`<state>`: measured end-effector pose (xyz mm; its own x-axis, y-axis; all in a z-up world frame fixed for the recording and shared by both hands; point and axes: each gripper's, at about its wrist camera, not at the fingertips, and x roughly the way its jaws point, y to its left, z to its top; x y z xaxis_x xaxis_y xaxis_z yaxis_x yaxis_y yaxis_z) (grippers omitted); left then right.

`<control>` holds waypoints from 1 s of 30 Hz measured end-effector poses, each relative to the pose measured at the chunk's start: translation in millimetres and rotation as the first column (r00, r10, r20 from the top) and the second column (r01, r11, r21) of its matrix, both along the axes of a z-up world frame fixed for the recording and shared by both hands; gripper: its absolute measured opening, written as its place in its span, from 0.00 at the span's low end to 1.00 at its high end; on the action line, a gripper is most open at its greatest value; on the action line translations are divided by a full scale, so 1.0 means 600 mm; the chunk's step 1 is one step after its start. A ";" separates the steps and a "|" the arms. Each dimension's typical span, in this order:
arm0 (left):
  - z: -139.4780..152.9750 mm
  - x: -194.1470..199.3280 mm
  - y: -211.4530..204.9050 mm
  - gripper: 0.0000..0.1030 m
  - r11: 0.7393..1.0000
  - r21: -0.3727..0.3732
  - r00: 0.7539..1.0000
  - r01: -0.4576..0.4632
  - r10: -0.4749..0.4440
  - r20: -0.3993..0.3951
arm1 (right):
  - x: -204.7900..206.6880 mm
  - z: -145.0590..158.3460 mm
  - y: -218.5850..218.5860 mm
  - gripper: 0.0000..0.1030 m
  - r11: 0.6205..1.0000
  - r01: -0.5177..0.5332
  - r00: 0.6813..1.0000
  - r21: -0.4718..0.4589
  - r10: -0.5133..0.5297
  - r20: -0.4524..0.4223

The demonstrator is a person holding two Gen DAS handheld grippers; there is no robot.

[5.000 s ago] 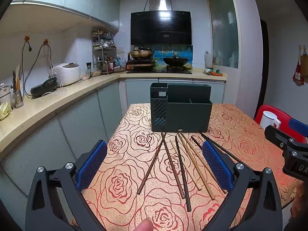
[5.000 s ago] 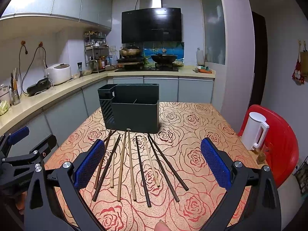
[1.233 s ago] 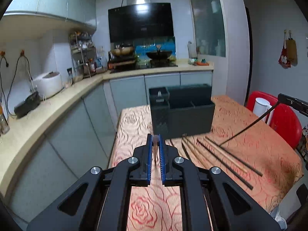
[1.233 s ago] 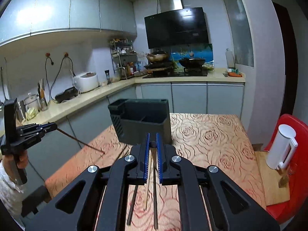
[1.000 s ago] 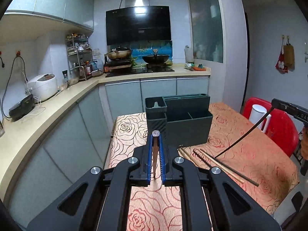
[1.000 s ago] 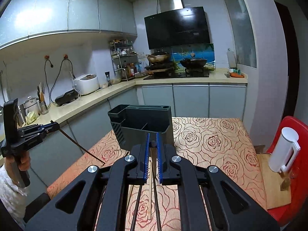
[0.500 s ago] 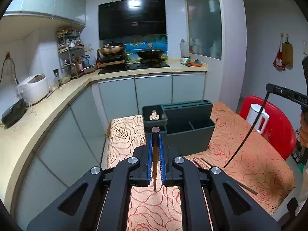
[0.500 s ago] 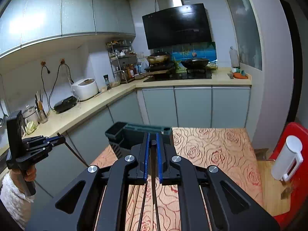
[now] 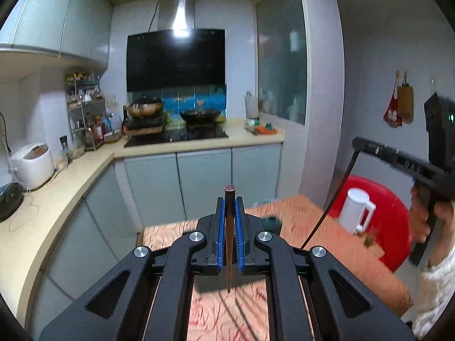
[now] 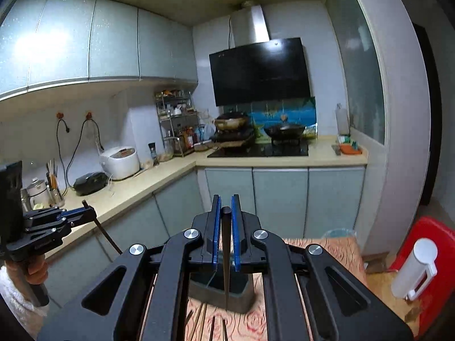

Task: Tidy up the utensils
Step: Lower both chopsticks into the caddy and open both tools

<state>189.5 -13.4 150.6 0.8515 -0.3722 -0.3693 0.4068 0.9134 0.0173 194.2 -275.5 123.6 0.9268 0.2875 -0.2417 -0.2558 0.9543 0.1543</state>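
— What are the two grippers doing?

— The left gripper (image 9: 229,236) has its jaws pressed together on a brown chopstick (image 9: 229,244), which stands upright between the blue pads. The right gripper (image 10: 224,241) is clamped the same way on a black chopstick (image 10: 226,258).

— Where is the holder?

— The dark utensil holder (image 10: 221,292) sits just below the right jaws, under the black chopstick's tip. More chopsticks (image 10: 199,325) lie on the table nearer than it.

— And the room?

— A rose-patterned tablecloth (image 9: 312,227) covers the table. Beyond the jaws are grey cabinets (image 10: 278,199), a stove with pans (image 9: 176,135) and a black range hood (image 10: 260,71). A white kettle (image 9: 355,210) stands right of the jaws on a red stool (image 9: 389,227).
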 end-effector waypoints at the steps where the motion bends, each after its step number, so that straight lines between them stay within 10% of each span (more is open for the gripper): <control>1: 0.008 0.009 -0.008 0.06 1.000 -0.007 1.000 -0.005 0.005 0.013 | 0.007 0.002 0.002 0.08 1.000 0.003 1.000 -0.003 -0.003 0.004; 8: 0.009 0.078 -0.044 0.06 0.998 -0.043 0.997 -0.051 0.053 0.057 | 0.066 -0.005 0.024 0.08 0.998 0.052 0.998 -0.036 -0.051 0.033; 23: -0.140 0.157 -0.051 0.07 0.997 0.003 0.992 -0.082 0.082 -0.097 | 0.124 -0.116 0.057 0.08 0.994 0.041 0.994 -0.100 -0.051 -0.095; 30: -0.151 0.138 -0.041 0.63 0.993 0.006 0.991 -0.115 0.115 -0.071 | 0.123 -0.140 0.059 0.11 0.995 0.032 0.992 -0.091 -0.043 -0.123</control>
